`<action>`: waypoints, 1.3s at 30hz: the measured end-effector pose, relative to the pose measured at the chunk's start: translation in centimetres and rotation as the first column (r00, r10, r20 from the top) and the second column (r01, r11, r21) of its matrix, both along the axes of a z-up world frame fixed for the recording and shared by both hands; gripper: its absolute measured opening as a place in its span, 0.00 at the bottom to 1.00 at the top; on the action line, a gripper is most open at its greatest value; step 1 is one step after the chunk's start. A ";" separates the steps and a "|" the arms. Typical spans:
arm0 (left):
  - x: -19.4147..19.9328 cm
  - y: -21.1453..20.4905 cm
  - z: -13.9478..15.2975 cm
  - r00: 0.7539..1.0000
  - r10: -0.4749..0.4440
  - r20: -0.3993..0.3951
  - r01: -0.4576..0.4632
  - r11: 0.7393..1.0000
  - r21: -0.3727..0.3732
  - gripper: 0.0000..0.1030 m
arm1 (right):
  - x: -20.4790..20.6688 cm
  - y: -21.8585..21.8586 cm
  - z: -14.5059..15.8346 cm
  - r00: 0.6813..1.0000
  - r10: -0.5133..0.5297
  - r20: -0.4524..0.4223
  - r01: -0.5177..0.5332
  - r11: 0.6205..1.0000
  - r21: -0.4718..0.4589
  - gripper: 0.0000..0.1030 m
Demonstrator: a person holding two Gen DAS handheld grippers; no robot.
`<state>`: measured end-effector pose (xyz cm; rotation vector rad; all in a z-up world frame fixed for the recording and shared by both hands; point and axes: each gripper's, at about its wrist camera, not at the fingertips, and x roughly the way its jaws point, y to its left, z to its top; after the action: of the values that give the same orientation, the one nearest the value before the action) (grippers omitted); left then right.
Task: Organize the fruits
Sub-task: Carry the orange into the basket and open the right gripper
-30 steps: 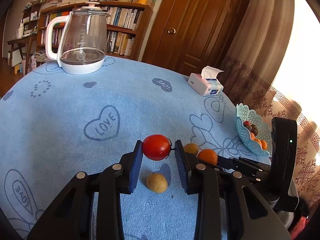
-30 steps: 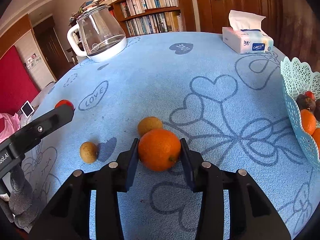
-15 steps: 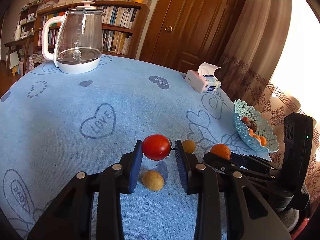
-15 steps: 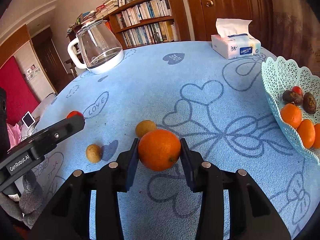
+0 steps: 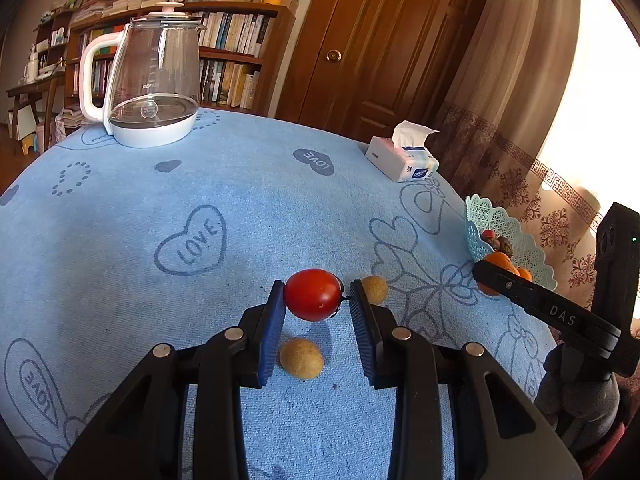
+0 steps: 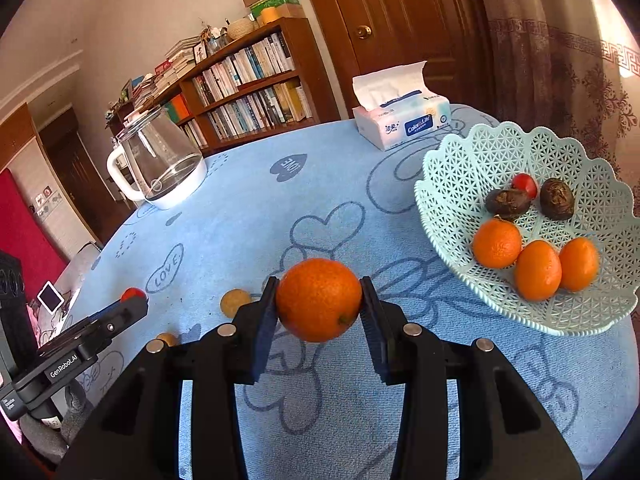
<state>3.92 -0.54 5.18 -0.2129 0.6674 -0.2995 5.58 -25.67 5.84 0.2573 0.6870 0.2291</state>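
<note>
A: On the blue surface, what is the left gripper holding?

B: Its jaws are clenching a red tomato between the two blue pads, and the tomato is hanging above the cloth. Just under it a small tan fruit is lying on the surface, and a second tan fruit is sitting just beside the right pad.

A: And the right gripper?

B: Its jaws are grasping an orange, which is also raised off the surface. To the right of it the pale green basket is standing near the edge of the surface. Inside the basket three oranges are lying close together at the front, and two dark wrinkled fruits with a small red one are lying behind them.

A: What else is standing there?

B: A glass kettle with a white handle is standing at the far side, and a tissue box is lying behind the basket, near the far edge. Both are well apart from the fruits
</note>
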 end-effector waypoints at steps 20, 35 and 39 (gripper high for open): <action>-0.1 -0.4 -0.3 1.000 -0.009 -0.006 0.009 1.000 0.011 0.32 | -2.6 -12.5 1.0 0.942 -0.334 0.033 0.331 0.941 0.068 0.40; -0.1 -0.5 -0.3 1.000 -0.009 -0.005 0.009 1.000 0.012 0.32 | -2.9 -14.2 0.3 0.903 -0.429 0.037 0.425 0.902 0.083 0.41; -0.1 -0.6 -0.3 1.000 -0.010 -0.004 0.010 1.000 0.015 0.32 | -3.4 -14.2 0.4 0.880 -0.470 0.072 0.467 0.883 0.054 0.41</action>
<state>3.79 -1.15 4.84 -0.1955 0.6744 -0.3032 2.15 -39.82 6.21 0.4381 0.5192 -0.2135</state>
